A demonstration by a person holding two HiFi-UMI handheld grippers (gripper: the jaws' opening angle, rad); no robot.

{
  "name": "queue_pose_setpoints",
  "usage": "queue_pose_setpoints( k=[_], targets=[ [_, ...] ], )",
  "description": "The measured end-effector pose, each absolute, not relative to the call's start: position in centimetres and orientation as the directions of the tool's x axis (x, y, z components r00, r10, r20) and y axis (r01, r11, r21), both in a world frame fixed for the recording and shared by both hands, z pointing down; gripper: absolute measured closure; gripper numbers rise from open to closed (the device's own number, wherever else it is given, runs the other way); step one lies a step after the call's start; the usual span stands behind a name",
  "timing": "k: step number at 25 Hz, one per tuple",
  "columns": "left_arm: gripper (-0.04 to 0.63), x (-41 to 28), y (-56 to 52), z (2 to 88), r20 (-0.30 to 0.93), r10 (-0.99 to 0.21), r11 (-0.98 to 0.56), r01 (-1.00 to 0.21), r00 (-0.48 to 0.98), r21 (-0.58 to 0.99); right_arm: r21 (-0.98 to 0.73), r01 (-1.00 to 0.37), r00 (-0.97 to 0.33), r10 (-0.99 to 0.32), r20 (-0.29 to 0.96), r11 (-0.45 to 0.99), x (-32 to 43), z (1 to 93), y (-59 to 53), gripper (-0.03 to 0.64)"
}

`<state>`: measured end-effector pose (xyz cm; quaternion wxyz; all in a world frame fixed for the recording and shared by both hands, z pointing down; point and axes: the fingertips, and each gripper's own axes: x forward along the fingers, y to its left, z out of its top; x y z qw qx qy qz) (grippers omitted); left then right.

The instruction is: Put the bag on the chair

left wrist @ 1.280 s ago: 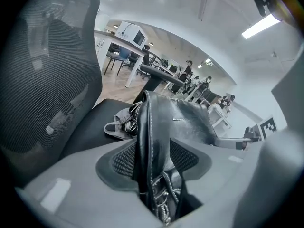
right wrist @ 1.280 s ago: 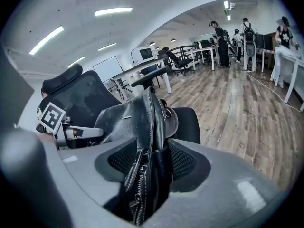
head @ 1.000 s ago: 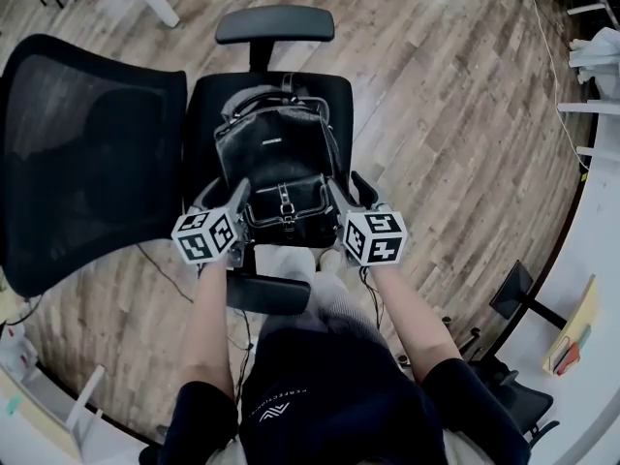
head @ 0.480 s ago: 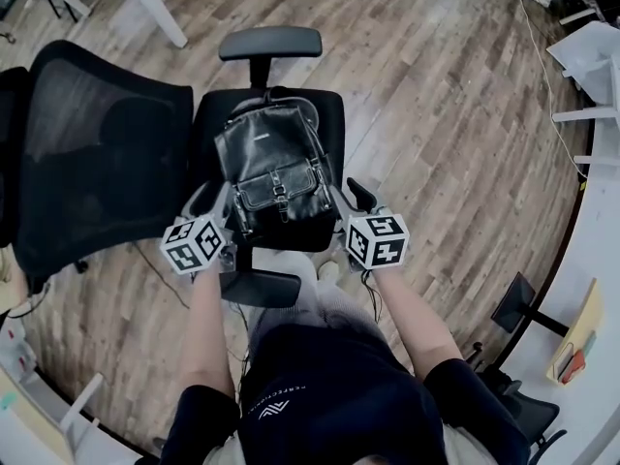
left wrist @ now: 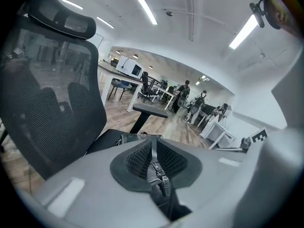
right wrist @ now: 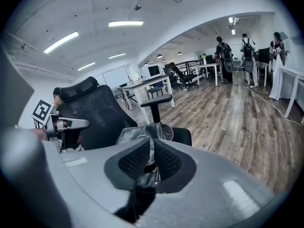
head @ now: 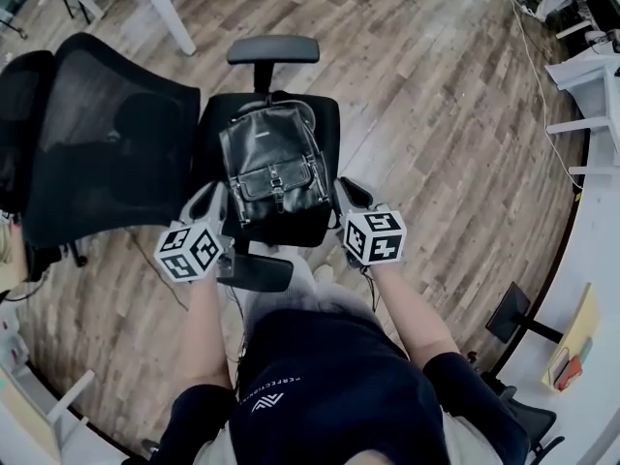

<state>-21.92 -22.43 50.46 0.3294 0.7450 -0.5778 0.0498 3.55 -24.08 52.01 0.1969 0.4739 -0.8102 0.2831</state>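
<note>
A black leather bag (head: 274, 163) lies flat on the seat (head: 291, 232) of a black office chair. My left gripper (head: 211, 197) hovers at the bag's lower left side and my right gripper (head: 347, 190) at its lower right. Both pairs of jaws have just been closing. In the left gripper view the pads (left wrist: 142, 156) stand almost together on a thin leather strap (left wrist: 160, 177) with a metal end. The right gripper view shows its pads (right wrist: 164, 160) likewise closed on a strap (right wrist: 154, 175). The bag's top (left wrist: 137, 137) shows just beyond the fingertips.
The chair's mesh back (head: 107, 153) leans away at the left. One armrest (head: 273, 48) is beyond the bag and another (head: 254, 271) is near my legs. A white desk leg (head: 170, 13) stands at the top left and desks (head: 581, 76) at the right. People (right wrist: 223, 49) stand far off.
Both grippers have lifted and drawn back a little from the bag's lower corners. The view has risen, so the chair looks smaller. The bag still lies on the seat.
</note>
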Motion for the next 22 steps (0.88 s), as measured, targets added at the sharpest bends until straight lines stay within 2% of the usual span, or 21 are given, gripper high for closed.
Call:
queue_pose_setpoints(
  k=[4, 22],
  targets=[
    [0.577, -21.1, -21.2, 49.2, 0.448, -0.836, -0.121, -0.902, 0.318, 0.414, -0.286, -0.879, -0.476, -0.660, 0.581, 0.383, 3.5, 51.6, -23.6, 0.609],
    [0.577, -21.9, -18.6, 48.4, 0.480, -0.824, -0.125, -0.922, 0.303, 0.368, -0.265, -0.895, -0.444, -0.647, 0.620, 0.360, 1.9, 51.9, -22.4, 0.615]
  ],
)
